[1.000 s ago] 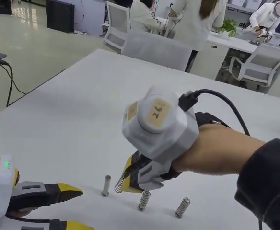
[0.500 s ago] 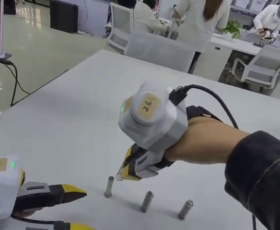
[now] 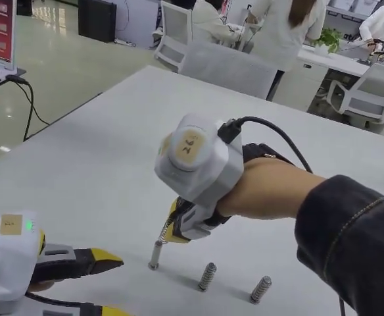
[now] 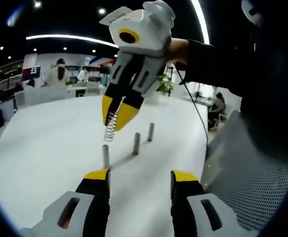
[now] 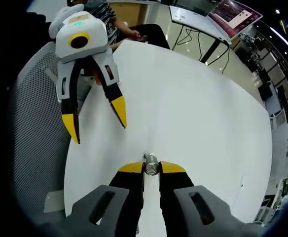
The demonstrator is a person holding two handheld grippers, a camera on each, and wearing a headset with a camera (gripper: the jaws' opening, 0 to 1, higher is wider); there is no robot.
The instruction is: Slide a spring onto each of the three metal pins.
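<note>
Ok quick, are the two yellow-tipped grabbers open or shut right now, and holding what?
Left yellow-tipped gripper: open, holding nothing.
Right yellow-tipped gripper: shut on a small coiled metal spring.

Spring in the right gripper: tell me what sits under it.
A bare metal pin stands upright on the white table, just below the spring held by the right gripper. In the right gripper view the spring and gripper cover most of it.

I count three pins: one bare pin (image 3: 155, 255), two covered. Three springs: a middle spring (image 3: 207, 276), an end spring (image 3: 260, 289), a third spring (image 3: 165, 232) in my right fingers (image 5: 131, 170).
</note>
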